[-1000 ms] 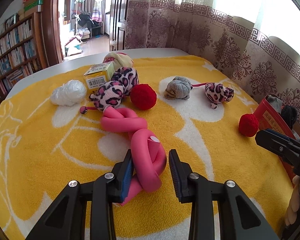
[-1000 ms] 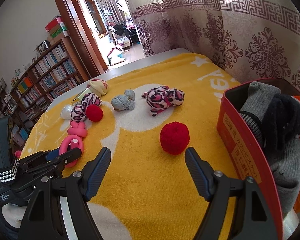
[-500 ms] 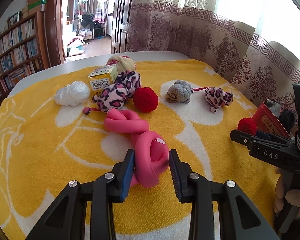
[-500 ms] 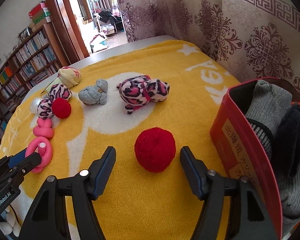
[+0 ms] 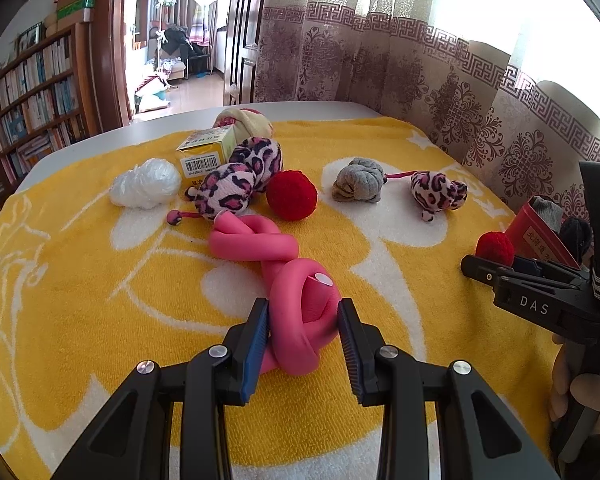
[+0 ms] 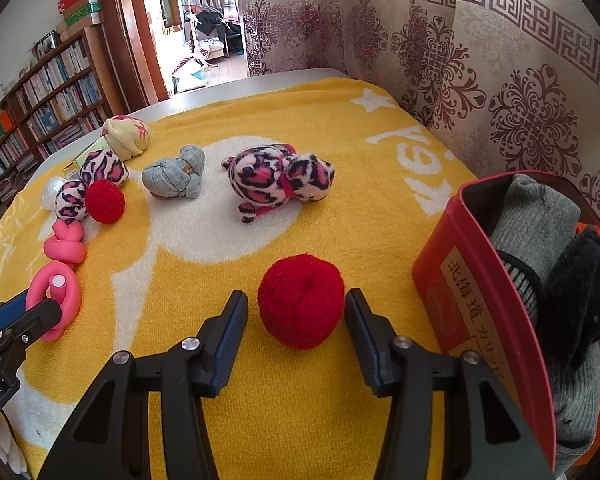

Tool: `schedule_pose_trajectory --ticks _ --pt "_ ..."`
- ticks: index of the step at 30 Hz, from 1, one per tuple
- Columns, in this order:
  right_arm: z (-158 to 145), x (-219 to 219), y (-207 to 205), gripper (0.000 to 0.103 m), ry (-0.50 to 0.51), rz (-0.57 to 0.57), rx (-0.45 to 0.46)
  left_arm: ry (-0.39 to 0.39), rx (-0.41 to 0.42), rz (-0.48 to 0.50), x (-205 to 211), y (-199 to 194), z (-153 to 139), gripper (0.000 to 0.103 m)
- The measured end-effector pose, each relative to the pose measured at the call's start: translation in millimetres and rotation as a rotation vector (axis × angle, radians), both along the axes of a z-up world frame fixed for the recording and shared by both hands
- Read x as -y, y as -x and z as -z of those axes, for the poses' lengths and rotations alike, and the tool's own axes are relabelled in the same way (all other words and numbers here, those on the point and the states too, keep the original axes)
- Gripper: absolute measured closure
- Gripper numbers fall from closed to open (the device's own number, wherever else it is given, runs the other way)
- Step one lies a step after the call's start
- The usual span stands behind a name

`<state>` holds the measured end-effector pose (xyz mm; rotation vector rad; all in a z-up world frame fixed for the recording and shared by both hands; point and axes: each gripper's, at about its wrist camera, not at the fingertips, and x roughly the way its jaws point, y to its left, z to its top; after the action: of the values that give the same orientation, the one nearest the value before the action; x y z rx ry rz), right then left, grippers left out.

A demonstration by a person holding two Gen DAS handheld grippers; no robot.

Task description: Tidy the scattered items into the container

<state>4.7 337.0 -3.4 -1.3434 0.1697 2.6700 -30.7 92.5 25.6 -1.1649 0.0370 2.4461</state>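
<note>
Right claw [image 6: 296, 312] closing round red ball [image 6: 301, 307], right finger near touching, gap on left side; ball on yellow towel [image 6: 340, 128] just beside red tin [image 6: 452, 280]. Left claw [image 5: 303, 320] clamped on pink foam twist [image 5: 296, 312]. Risk: ball rolls off uneven squeeze; twist snags spotted toy [image 5: 226, 194] lying against its far end; tin nearly full, things may spill.

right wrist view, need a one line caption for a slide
Right gripper closing around a red pom-pom ball on the yellow towel, beside the red container already holding socks.
</note>
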Motion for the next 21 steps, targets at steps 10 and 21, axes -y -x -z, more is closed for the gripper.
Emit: schedule_pose_trajectory --ticks 10,21 --pt "0 -1 0 0.048 0.008 0.001 -0.003 0.025 0.073 0.046 -10 8 13 0.031" --pt "0 -4 -1 0.048 0.031 0.003 -0.011 -0.009 0.074 0.000 3 12 12 0.066"
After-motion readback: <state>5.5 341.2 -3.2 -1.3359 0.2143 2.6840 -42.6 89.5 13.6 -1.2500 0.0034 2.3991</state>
